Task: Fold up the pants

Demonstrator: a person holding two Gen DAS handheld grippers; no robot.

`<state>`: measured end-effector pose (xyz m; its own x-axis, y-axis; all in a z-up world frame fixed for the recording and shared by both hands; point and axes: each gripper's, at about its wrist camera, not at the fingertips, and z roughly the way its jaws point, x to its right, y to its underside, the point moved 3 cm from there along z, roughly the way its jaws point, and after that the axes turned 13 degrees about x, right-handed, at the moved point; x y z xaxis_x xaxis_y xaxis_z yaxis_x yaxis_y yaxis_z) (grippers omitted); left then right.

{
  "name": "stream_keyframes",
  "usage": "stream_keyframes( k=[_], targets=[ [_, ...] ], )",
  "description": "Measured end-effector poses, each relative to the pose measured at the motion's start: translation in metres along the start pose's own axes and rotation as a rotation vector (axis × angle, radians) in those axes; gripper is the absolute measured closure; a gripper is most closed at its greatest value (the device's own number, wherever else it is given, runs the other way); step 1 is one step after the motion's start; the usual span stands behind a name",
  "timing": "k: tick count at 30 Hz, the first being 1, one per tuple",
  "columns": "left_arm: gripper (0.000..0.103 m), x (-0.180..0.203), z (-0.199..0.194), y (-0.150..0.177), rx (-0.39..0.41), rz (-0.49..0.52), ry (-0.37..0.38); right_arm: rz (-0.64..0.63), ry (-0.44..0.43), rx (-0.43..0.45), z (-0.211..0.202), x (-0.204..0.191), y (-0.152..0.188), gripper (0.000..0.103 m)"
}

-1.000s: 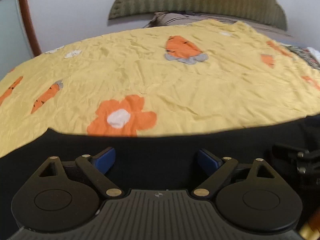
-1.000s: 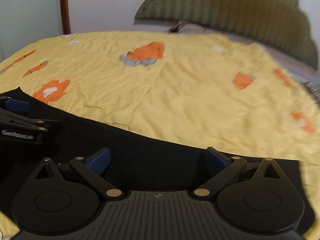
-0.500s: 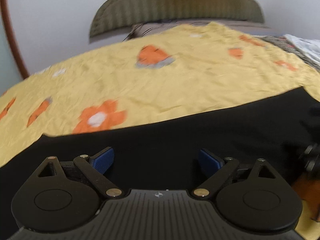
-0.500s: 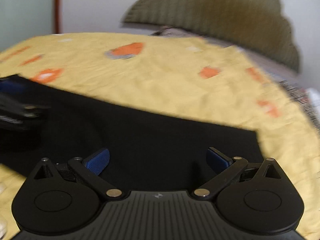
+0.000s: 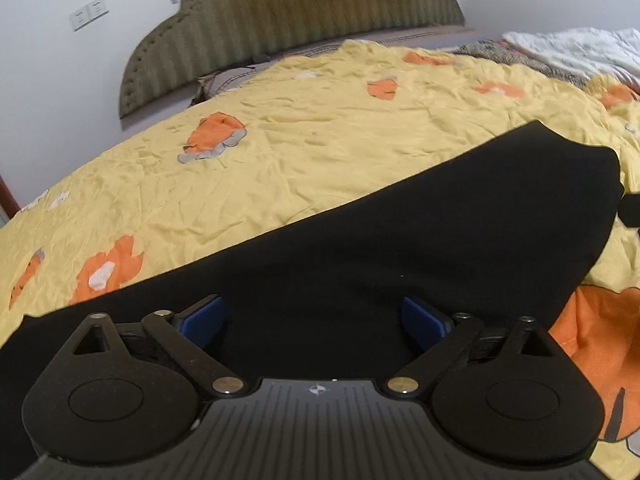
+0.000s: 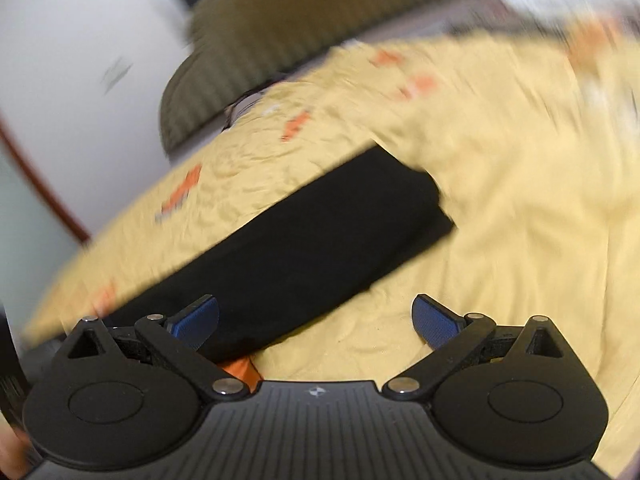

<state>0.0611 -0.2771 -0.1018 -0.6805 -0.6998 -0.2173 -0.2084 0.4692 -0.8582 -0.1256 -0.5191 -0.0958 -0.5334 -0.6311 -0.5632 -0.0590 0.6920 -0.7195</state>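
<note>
On the bed, the black pants (image 5: 400, 232) are laid flat across the yellow bedspread (image 5: 320, 128) as a long dark band, with one end seen at the right of the left wrist view. The left gripper (image 5: 312, 316) is positioned directly over the pants; its jaws are spread wide and nothing is held between the blue pads (image 5: 202, 316). The right gripper (image 6: 316, 316) is seen in a blurred view, with its jaws likewise spread and empty; its left pad is set over the near edge of the pants (image 6: 300, 236), its right pad over bare bedspread (image 6: 520, 200). A ribbed olive headboard (image 5: 304, 12) is set against the white wall (image 5: 60, 80) beyond.
</note>
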Motion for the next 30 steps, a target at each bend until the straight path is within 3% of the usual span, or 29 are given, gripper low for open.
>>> stream_keyframes(
  k=[6,9,11,13,16,19,22,23,25,26,27,29,30],
  targets=[
    [0.000,-0.013,0.003,0.004,-0.025,-0.097,0.015,0.243,-0.071,0.096,0.016,0.026,-0.014,0.000],
    [0.000,-0.010,0.001,0.006,0.001,-0.078,0.007,0.392,-0.071,0.137,0.016,0.041,-0.036,0.000],
    [0.001,-0.005,-0.002,0.007,0.031,-0.046,-0.003,0.478,-0.085,0.296,-0.004,0.054,-0.055,0.000],
    [0.001,-0.003,-0.004,0.008,0.054,-0.028,-0.011,0.445,-0.068,0.362,-0.020,0.057,-0.069,0.000],
    [0.001,-0.003,-0.004,0.010,0.067,-0.047,-0.014,0.427,-0.070,0.239,-0.013,0.058,-0.067,0.000],
    [0.001,-0.007,-0.003,0.011,0.063,-0.071,-0.003,0.485,-0.150,0.135,0.003,0.056,-0.046,0.000],
    [0.001,-0.009,-0.003,0.012,0.062,-0.090,0.004,0.459,-0.043,0.093,0.013,0.053,-0.033,0.000],
    [0.001,-0.010,-0.002,0.013,0.063,-0.094,0.007,0.476,-0.094,0.106,0.015,0.051,-0.033,0.000],
    [0.001,-0.011,-0.002,0.014,0.062,-0.103,0.011,0.579,-0.268,0.214,0.003,0.049,-0.038,0.000],
    [0.001,-0.012,-0.002,0.014,0.062,-0.107,0.012,0.575,-0.252,0.262,-0.007,0.051,-0.044,0.000],
    [0.001,-0.012,-0.002,0.014,0.061,-0.111,0.013,0.513,-0.167,0.290,-0.015,0.049,-0.050,0.000],
    [0.001,-0.013,-0.002,0.014,0.061,-0.117,0.015,0.415,-0.040,0.252,-0.018,0.046,-0.051,0.000],
    [0.001,-0.013,-0.001,0.014,0.061,-0.119,0.016,0.410,-0.042,0.201,-0.016,0.046,-0.046,0.000]
  ],
)
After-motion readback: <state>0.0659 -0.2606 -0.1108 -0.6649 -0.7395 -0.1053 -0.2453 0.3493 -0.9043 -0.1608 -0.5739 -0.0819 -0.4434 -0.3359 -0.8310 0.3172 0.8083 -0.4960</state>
